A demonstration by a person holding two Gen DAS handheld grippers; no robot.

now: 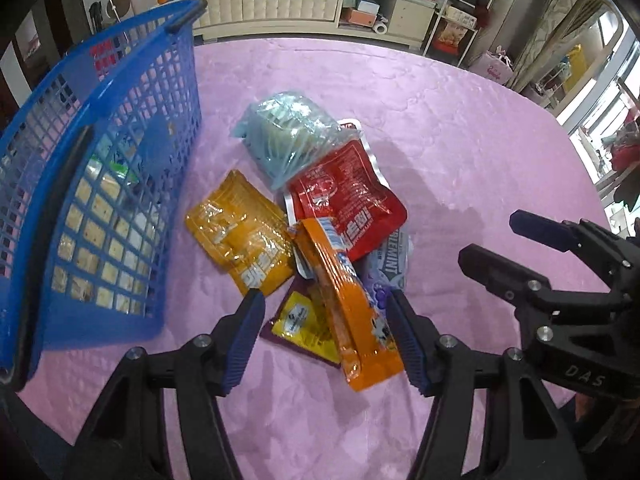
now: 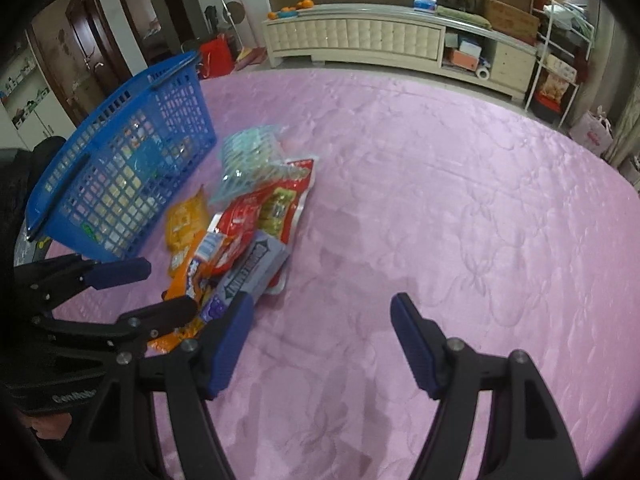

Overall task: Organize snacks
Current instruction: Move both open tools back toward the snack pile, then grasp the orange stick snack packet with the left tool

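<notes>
- While the left claw [image 1: 326,334] hung over the near end of the snack pile in the left wrist view, its jaws stood apart, straddling the long orange packet [image 1: 348,300] without pressing on it.
- Closing from there could go wrong: the pads might pinch the yellow sachet [image 1: 304,320] lying under the orange packet, so two would lift together, or the slick wrapper could slip out.
- Along the worktop's left edge stood the blue basket [image 1: 120,152]; through its mesh, pale cracker-like packs and a green-and-white wrapper showed inside.
- Further back in the pile lay the yellow pouch [image 1: 244,236], red pouch [image 1: 344,196] and light-blue bag [image 1: 288,136].
- From the right wrist view, the right claw [image 2: 322,338] had its jaws apart and empty over bare pink cloth [image 2: 460,208], just right of the pile.
- Both claws sat near each other there; a sideways move might knock them together or scatter the grey-blue mint pack [image 2: 252,272].
</notes>
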